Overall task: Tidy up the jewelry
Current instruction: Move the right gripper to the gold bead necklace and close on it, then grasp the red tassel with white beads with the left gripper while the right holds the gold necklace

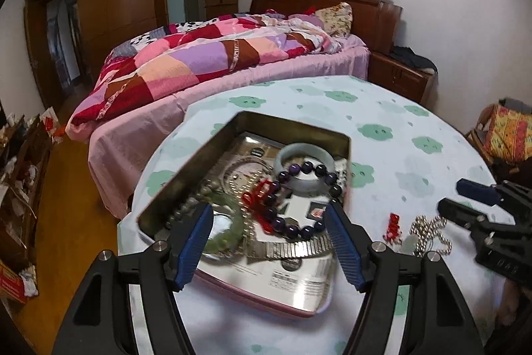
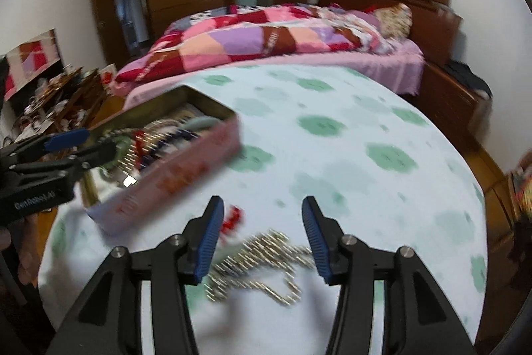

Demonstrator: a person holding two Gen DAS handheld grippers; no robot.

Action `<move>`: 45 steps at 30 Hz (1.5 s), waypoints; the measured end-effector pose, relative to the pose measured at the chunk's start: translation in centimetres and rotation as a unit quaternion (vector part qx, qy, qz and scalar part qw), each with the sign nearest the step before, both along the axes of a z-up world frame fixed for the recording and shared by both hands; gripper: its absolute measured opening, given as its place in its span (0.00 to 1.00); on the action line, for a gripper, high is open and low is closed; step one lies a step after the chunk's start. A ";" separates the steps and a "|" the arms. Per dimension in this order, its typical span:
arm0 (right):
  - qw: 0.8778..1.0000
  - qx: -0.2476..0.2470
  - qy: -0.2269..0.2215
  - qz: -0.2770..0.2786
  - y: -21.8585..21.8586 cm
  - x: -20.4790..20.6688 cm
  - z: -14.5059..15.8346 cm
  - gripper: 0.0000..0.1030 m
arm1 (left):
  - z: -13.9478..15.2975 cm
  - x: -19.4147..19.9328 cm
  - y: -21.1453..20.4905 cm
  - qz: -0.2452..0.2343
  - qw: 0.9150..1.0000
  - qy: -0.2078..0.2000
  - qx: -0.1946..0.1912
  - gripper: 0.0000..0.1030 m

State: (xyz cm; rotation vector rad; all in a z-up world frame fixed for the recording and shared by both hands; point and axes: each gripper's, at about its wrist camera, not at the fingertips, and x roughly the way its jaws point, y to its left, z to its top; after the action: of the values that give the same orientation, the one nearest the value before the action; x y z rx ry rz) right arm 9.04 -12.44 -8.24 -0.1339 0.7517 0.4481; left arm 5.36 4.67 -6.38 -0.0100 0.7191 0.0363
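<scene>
Left wrist view looks down on an open metal tin (image 1: 186, 175) standing on the round surface (image 1: 399, 128), which wears a pale cloth with green blotches. Inside the tin lie a dark purple bead bracelet (image 1: 299, 188), a pale green bangle (image 1: 306, 162) toward the tin's far side, a red trinket (image 1: 256, 195), a green bangle (image 1: 226, 222) and a silver link band (image 1: 292, 250). The left gripper (image 1: 269, 242) hangs over the tin's near part, its blue pads spread wide and holding nothing. Just to the right of the tin, on the cloth, rest a small red charm (image 1: 393, 223) and a silver bead chain (image 1: 429, 233). Right wrist view, blurred, shows the right gripper (image 2: 262, 238) with its pads apart, poised above the chain (image 2: 262, 265); the charm (image 2: 232, 220) sits between chain and tin (image 2: 173, 185). Beyond the tin stands a bed (image 1: 199, 62).
</scene>
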 end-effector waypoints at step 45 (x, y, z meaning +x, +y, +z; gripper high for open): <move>0.994 -0.050 0.045 -0.080 -6.8 -0.6 -3.4 0.07 | -2.1 -0.3 -9.8 -0.142 0.989 0.013 0.048 0.68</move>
State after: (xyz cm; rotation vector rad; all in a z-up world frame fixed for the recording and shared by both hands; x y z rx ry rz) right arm 8.39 -19.24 -11.67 -0.1471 0.8664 0.2644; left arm 5.10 -5.17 -8.52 0.1852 0.7385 -0.2010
